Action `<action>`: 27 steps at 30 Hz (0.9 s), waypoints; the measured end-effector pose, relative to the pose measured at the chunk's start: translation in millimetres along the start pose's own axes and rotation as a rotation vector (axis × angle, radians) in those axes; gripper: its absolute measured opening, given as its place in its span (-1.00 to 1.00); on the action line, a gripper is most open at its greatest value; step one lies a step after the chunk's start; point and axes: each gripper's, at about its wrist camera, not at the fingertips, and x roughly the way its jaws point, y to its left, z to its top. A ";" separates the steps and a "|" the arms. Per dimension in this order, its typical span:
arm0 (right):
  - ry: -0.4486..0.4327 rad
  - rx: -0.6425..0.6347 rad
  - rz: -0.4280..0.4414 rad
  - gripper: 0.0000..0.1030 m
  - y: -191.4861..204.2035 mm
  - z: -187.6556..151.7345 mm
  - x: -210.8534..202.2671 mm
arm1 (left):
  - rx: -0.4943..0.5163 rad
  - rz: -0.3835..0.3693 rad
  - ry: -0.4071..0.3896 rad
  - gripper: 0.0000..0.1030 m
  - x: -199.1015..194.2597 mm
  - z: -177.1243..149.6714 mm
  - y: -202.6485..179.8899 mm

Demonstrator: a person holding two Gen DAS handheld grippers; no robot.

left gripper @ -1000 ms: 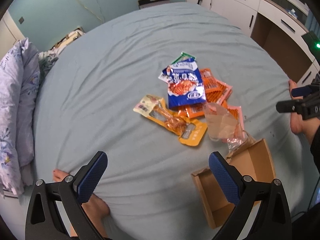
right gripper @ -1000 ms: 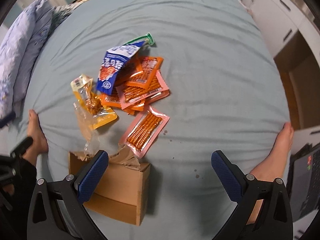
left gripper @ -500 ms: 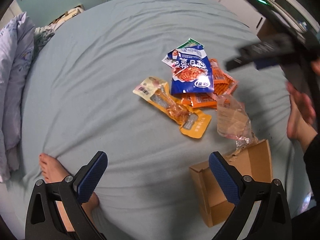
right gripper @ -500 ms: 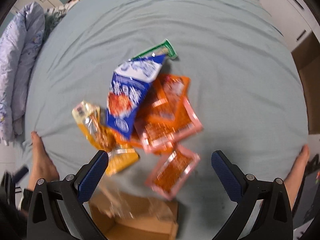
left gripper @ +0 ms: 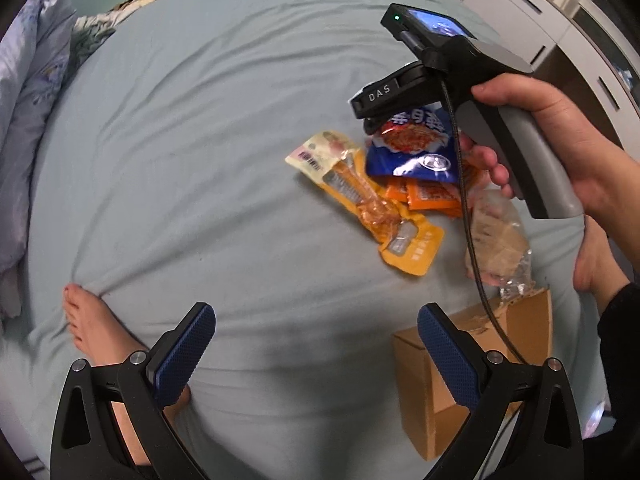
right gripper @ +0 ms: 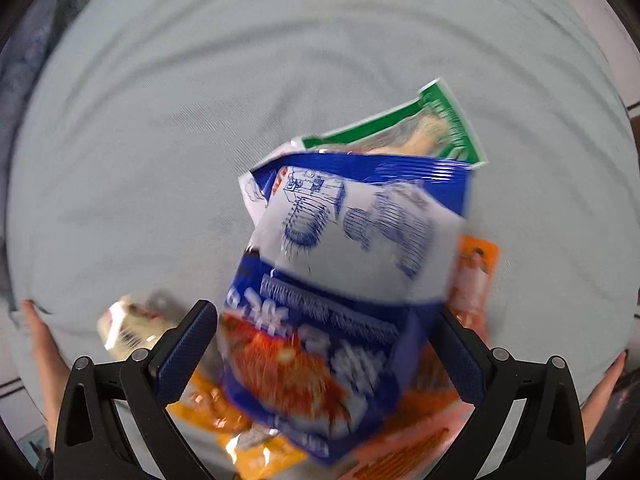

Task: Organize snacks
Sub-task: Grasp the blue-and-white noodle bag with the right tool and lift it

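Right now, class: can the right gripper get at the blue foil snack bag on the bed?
Probably yes: the right gripper is open, the blue foil snack bag lies topmost between its fingers, nothing covering it.

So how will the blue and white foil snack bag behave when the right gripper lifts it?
The blue and white foil snack bag looks puffy and thin, so probably light and floppy. Its glossy film may slip between the right gripper pads; squeezing could crush the contents.

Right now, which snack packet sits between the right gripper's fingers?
The blue-and-white packet, topmost on the pile. It fills the open right gripper; the yellow packet and orange packets lie beside or beneath it.
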 end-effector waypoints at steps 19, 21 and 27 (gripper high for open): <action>-0.212 -0.131 0.239 -0.44 -68.1 -117.3 -128.4 | -0.074 -0.011 0.085 1.00 61.3 32.7 -10.6; -0.203 -0.122 0.276 -0.44 -78.1 -137.1 -132.7 | -0.070 -0.012 0.093 1.00 74.4 46.1 -16.4; -0.137 -0.108 0.360 -0.44 -108.4 -196.7 -133.4 | -0.026 0.054 0.162 1.00 124.1 82.7 -39.4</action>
